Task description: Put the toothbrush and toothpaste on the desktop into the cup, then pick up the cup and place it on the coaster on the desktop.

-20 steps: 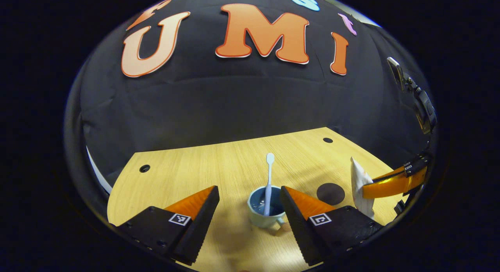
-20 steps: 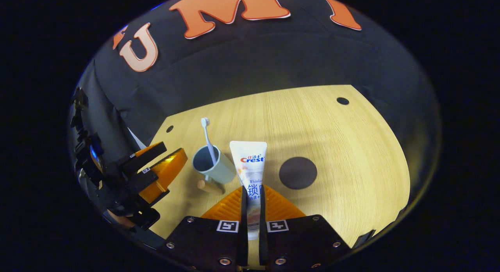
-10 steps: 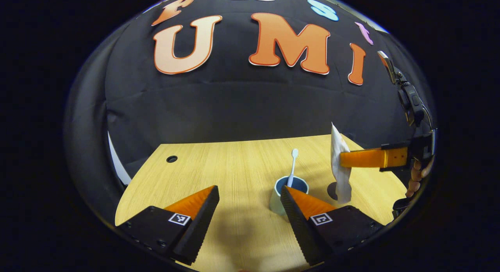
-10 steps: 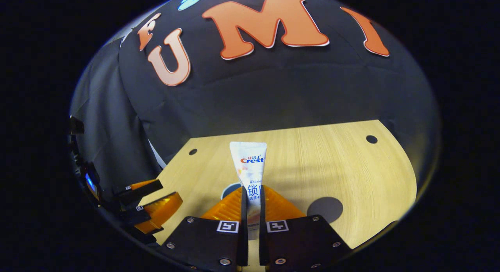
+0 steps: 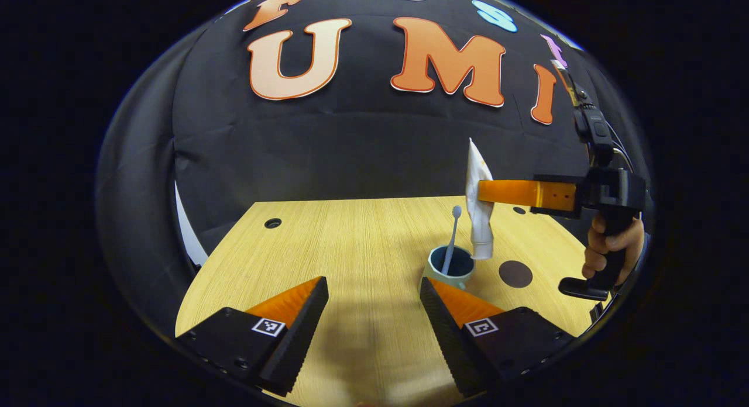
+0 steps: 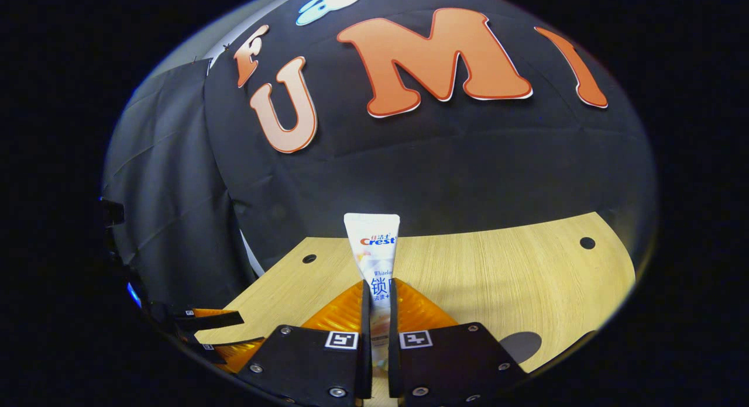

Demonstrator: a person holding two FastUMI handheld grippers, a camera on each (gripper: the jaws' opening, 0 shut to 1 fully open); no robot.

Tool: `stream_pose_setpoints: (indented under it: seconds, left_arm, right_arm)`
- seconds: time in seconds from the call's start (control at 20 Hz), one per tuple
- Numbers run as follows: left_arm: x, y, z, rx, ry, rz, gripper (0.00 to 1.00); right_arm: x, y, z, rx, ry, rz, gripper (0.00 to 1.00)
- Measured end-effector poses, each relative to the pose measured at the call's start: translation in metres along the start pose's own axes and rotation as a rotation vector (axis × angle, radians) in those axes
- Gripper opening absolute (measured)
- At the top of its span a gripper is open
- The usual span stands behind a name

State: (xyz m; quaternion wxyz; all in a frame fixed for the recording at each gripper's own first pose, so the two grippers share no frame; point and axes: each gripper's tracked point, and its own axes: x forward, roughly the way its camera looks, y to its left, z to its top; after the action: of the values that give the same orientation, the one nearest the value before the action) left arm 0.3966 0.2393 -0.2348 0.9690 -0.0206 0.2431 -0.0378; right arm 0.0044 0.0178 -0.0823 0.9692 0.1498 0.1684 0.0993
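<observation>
In the left gripper view a pale blue-green cup stands on the wooden desktop with a white toothbrush leaning upright in it. The white toothpaste tube hangs upright, cap end down, just above the cup's right rim, pinched by my right gripper, which a hand holds. The dark round coaster lies right of the cup. My left gripper is open, low over the desk in front of the cup. In the right gripper view my right gripper is shut on the toothpaste tube.
Small round holes mark the desktop, one at the far left and one at the far right. The coaster peeks out at the lower right of the right gripper view. My left gripper sits low at the left there.
My right gripper has risen and swung left, carrying the toothpaste tube from beside the coaster to above the cup. My left gripper has drawn back from the cup, still open.
</observation>
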Motion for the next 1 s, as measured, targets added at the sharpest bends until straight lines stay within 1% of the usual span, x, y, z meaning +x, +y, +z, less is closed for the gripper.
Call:
stream_pose_setpoints:
  seconds: [0.15,0.3,1.0]
  left_arm:
    - [0.001,0.008,-0.01,0.003,0.017,0.007,0.95]
    - [0.002,0.013,-0.015,-0.001,0.031,0.012,0.95]
    - [0.016,0.008,-0.024,-0.034,0.077,-0.004,0.96]
  right_arm:
    - [0.02,0.012,-0.013,-0.033,0.017,0.009,0.11]
    - [0.033,0.013,-0.025,-0.072,0.032,-0.002,0.11]
    - [0.052,0.013,-0.071,-0.286,0.09,-0.034,0.12]
